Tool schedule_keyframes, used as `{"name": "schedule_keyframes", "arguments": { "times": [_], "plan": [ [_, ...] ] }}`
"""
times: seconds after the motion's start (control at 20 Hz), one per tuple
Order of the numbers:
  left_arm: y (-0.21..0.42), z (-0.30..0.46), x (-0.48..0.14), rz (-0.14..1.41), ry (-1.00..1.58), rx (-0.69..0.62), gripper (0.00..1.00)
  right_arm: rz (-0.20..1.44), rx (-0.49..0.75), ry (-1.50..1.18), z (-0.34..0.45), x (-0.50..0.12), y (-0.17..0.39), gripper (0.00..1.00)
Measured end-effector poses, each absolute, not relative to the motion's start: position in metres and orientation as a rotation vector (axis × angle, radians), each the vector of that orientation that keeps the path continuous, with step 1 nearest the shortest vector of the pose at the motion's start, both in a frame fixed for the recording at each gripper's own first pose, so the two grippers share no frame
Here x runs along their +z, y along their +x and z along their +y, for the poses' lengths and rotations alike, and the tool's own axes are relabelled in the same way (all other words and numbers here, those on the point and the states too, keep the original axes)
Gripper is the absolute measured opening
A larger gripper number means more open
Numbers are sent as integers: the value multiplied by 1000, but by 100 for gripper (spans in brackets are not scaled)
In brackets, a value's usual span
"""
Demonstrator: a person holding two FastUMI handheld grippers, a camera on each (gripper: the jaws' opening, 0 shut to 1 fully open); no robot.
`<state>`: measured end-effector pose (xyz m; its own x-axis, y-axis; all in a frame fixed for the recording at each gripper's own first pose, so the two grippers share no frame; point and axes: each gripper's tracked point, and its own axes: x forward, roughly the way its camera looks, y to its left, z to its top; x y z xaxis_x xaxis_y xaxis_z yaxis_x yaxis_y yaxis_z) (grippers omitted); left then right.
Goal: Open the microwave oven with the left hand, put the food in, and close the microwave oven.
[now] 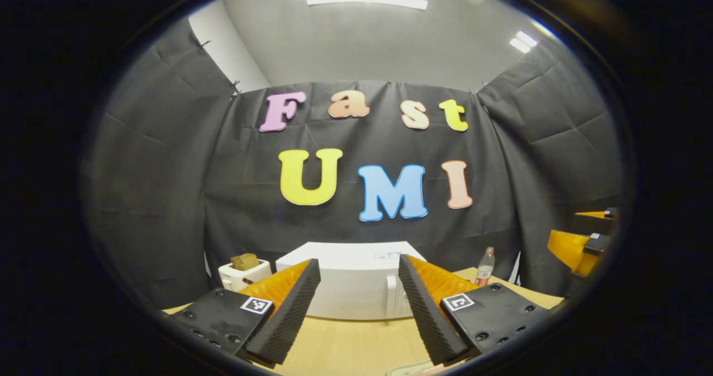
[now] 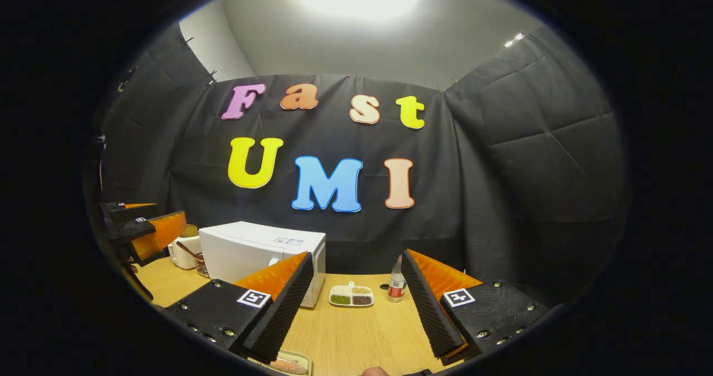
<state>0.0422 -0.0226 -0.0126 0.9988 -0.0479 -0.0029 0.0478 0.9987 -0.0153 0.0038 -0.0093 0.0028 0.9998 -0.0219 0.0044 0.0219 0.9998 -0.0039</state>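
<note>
Against the black cloth wall, the wooden table [image 2: 356, 331] carried everything. On it the white microwave oven [image 1: 348, 287] was the largest thing, standing near the back with its door closed and its vertical handle [image 1: 391, 297] toward the right side of its front; in the right gripper view the same oven [image 2: 253, 253] stood to the left of centre.

The left gripper [image 1: 356, 309] hung in front of the oven with its jaws spread wide and nothing between them, the oven's front showing in the gap. The right gripper [image 2: 356, 309] was likewise released, fingers well apart and holding nothing, aimed over the bare table to the right of the oven. At the far right edge of the left gripper view the right gripper [image 1: 579, 248] showed again, and at the far left of the right gripper view the left gripper [image 2: 145, 231] showed too.

Left of the oven stood a white toaster [image 1: 243, 274] with a slice of bread [image 1: 245, 261] rising from its slot. Just right of the oven lay a small white divided dish [image 2: 351, 296] holding green, yellow and dark contents. A small bottle [image 2: 396, 284] with a red label stood just beside that dish. At the near edge of the table, below the right gripper's left finger, lay a tray of food [image 2: 287, 363], only partly visible.
</note>
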Motion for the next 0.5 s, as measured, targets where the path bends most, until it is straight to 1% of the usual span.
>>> {"name": "schedule_keyframes", "arguments": {
  "times": [0.25,0.5],
  "plan": [
    [88,-36,-20,-7,-33,-80,95,-3,-69,-18,-22,5,-1,97],
    [130,-54,-43,-7,-16,-118,95,-11,-121,-42,-35,13,-16,97]
  ]
}}
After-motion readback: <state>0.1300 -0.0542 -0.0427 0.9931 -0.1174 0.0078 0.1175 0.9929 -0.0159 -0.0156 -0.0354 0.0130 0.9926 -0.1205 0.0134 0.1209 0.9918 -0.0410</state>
